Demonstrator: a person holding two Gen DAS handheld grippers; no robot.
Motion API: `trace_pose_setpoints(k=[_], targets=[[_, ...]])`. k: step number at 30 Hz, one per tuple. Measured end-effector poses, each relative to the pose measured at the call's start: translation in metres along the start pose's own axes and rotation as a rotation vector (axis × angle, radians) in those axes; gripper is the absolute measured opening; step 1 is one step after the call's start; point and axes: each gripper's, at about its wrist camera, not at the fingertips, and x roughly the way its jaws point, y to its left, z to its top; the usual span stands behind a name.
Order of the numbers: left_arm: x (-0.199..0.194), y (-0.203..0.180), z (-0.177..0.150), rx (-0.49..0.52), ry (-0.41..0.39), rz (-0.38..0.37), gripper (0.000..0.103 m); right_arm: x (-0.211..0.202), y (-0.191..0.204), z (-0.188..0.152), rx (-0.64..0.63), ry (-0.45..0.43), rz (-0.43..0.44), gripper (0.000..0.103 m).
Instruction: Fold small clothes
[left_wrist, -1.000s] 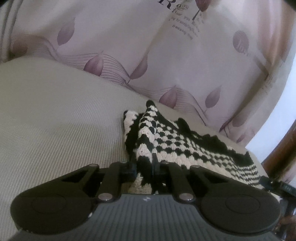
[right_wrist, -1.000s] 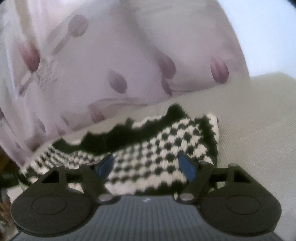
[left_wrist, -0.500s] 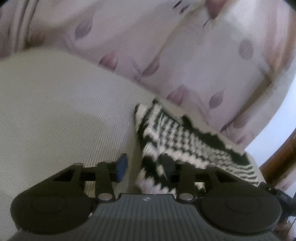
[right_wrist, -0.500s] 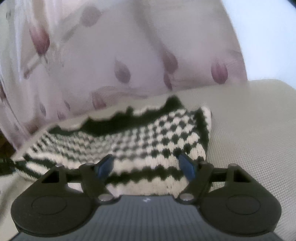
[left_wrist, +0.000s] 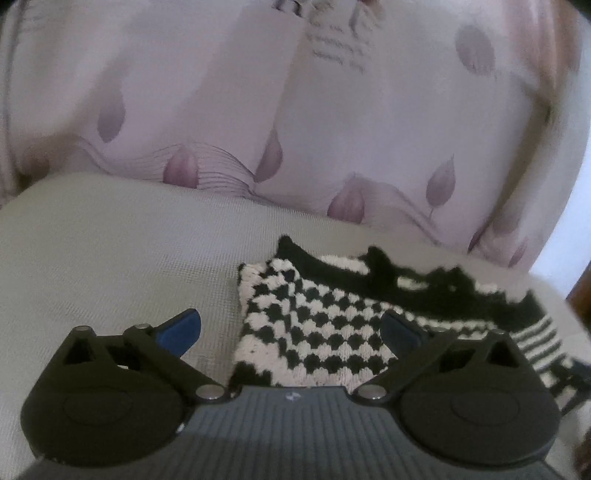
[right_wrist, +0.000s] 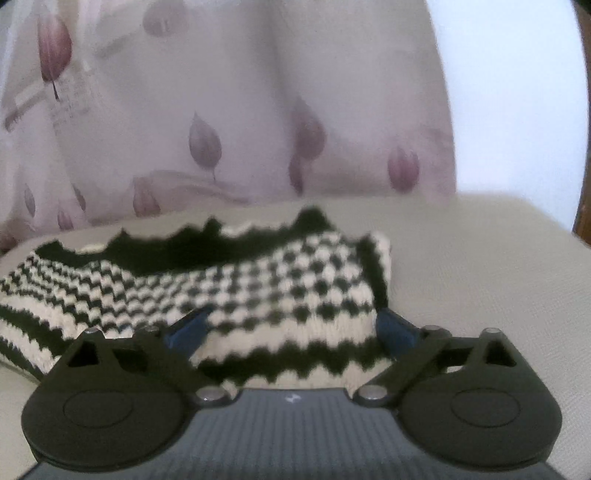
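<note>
A small black-and-white knitted garment (left_wrist: 325, 325) lies folded on a beige cushion (left_wrist: 110, 258). It has a checker pattern, stripes and a black scalloped edge. My left gripper (left_wrist: 290, 328) is open and empty, just in front of the garment's left end, its blue fingers (left_wrist: 181, 328) wide apart. In the right wrist view the same garment (right_wrist: 229, 288) stretches across the middle. My right gripper (right_wrist: 291, 326) is open and empty, close over the garment's near edge at its right end.
A pale pink curtain with purple tulip prints (left_wrist: 295, 129) hangs right behind the cushion. A dark wooden frame (right_wrist: 583, 206) stands at the far right. Bare cushion lies to the left in the left wrist view and to the right (right_wrist: 480, 266) in the right wrist view.
My left gripper was shut on the garment's end, then opened and let it go; the garment now lies flat. My right gripper stayed open and drew back slightly.
</note>
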Motion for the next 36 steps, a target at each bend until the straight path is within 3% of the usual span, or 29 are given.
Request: trace_pose_setpoints(k=[4, 24, 30, 33, 36], targets=[[0.010, -0.008, -0.008, 0.037, 0.006, 0.029, 0.103, 0.014, 0.003, 0.001, -0.010, 0.096, -0.015, 0.103], [0.031, -0.013, -0.014, 0.075, 0.064, 0.054, 0.103, 0.013, 0.000, -0.002, 0.015, 0.090, -0.010, 0.103], [0.033, -0.015, -0.015, 0.090, 0.052, 0.089, 0.103, 0.012, 0.002, -0.003, 0.008, 0.089, -0.015, 0.103], [0.029, -0.016, -0.017, 0.103, 0.006, 0.092, 0.103, 0.011, 0.002, -0.003, 0.010, 0.088, -0.015, 0.103], [0.025, -0.015, -0.018, 0.122, -0.017, 0.044, 0.103, 0.010, 0.000, -0.003, 0.018, 0.086, -0.011, 0.103]])
